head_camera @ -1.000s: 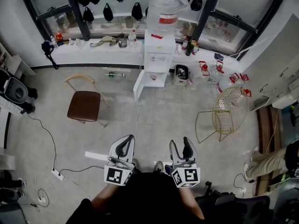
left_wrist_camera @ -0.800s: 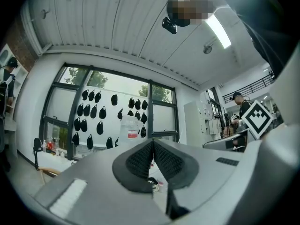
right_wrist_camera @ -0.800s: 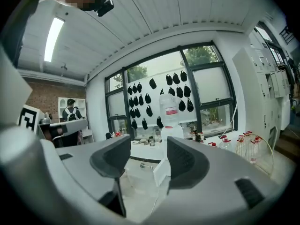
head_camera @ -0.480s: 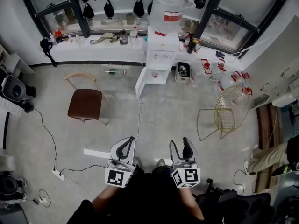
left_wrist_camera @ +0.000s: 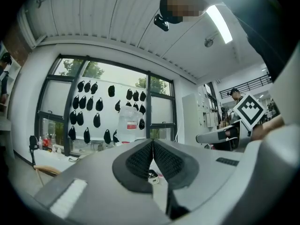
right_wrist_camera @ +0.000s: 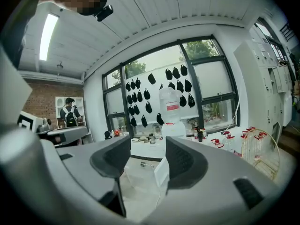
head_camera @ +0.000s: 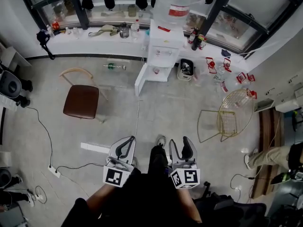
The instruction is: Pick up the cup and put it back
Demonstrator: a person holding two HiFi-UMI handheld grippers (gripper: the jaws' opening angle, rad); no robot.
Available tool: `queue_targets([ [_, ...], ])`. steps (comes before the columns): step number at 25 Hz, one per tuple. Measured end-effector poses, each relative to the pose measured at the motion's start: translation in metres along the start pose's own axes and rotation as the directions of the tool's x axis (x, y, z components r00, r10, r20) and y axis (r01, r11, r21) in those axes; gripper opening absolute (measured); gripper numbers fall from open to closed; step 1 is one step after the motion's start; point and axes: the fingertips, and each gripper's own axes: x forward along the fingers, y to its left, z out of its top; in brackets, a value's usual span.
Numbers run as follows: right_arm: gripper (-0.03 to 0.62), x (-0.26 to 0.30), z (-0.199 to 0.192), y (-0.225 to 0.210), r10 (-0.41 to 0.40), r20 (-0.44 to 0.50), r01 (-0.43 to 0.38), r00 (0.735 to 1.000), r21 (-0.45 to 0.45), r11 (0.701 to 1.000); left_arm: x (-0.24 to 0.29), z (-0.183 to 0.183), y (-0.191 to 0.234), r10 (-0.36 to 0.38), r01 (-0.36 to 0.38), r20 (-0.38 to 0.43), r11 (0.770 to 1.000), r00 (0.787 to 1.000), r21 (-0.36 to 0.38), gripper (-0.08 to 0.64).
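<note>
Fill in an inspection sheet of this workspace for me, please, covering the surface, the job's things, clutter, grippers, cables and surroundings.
Surface: grey floor; white ledge under the windows.
Job's things: nothing seen for certain; the small items on the ledge are too small to tell.
Clutter: brown chair; gold wire chair; a bottle lying on the floor.
Grippers: left gripper has its jaws together, nothing between; right gripper has its jaws apart, nothing between.
Cables: power strip with a black lead at left; white cable across the floor.
Surroundings: water dispenser against the ledge; a person's leg at the right edge.
</note>
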Motion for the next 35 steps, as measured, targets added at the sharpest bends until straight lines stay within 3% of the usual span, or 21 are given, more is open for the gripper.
queue_targets([
  [12,0.218,0.156,0.021,-0.124,0.151,-0.059,-0.155,0.987,-0.054,0.986,0.182,0.001,0.004,0.106,-0.105,0.011,0.994,0.994,-0.029,0.008],
  [21,0.218,0.251,0.027,-0.177,0.222,-0.057,-0.224,0.973,-0.049,0.973,0.26,-0.016,0.028,0.187,-0.187,0.005,0.982,0.982,-0.013,0.008],
  [29,0.218,0.352,-0.013,-0.196,0.231,-0.096,-0.236,0.968,-0.052,0.97,0.346,-0.077,0.097,0.192,-0.192,-0.004,0.981,0.981,-0.016,0.008],
  [35,0.219,0.433,-0.088,-0.223,0.22,-0.105,-0.226,0.97,-0.059,0.972,0.406,-0.167,0.142,0.192,-0.193,-0.022,0.981,0.981,-0.02,0.008],
])
